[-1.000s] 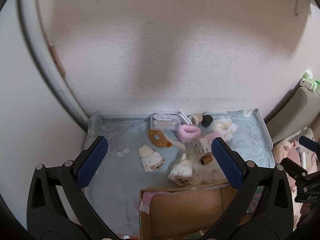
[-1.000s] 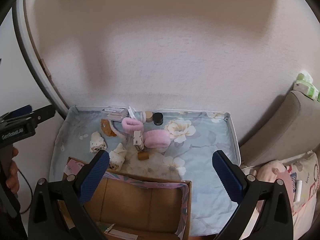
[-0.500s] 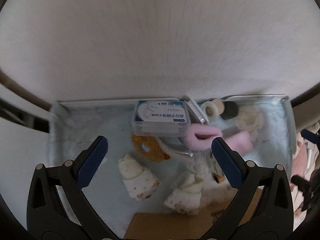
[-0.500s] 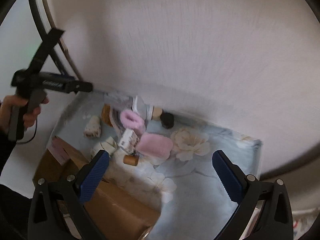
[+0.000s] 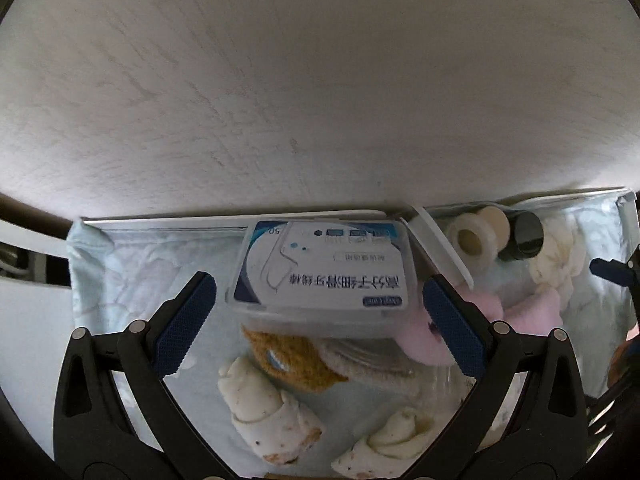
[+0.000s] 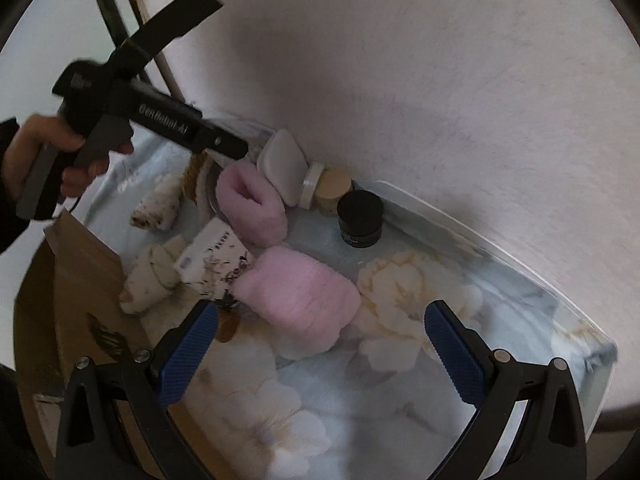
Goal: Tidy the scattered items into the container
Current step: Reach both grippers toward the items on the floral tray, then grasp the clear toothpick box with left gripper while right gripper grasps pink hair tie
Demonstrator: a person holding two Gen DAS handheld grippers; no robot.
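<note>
My left gripper (image 5: 320, 320) is open, its blue pads on either side of a clear plastic floss-pick box (image 5: 324, 272) at the back wall, not touching it. Under that box lie a brown knitted piece (image 5: 288, 360) and two rolled white socks (image 5: 260, 412). My right gripper (image 6: 320, 356) is open just in front of a pink fuzzy pad (image 6: 304, 296). Behind the pad sit a pink fuzzy ring (image 6: 252, 208), a small white carton (image 6: 212, 258) and a black jar (image 6: 360, 218). The cardboard box (image 6: 68, 300) stands open at the left.
Everything rests on a floral blue cloth in a white-rimmed tray (image 6: 500, 248) against a pale wall. A white lid (image 6: 284, 164) and tape rolls (image 5: 476, 240) lean at the back. A hand (image 6: 40, 156) holds the left gripper's handle.
Both grippers have moved forward and down toward the items. The left one closed in on the clear box, and the cardboard box dropped out of its view. Both stayed open.
</note>
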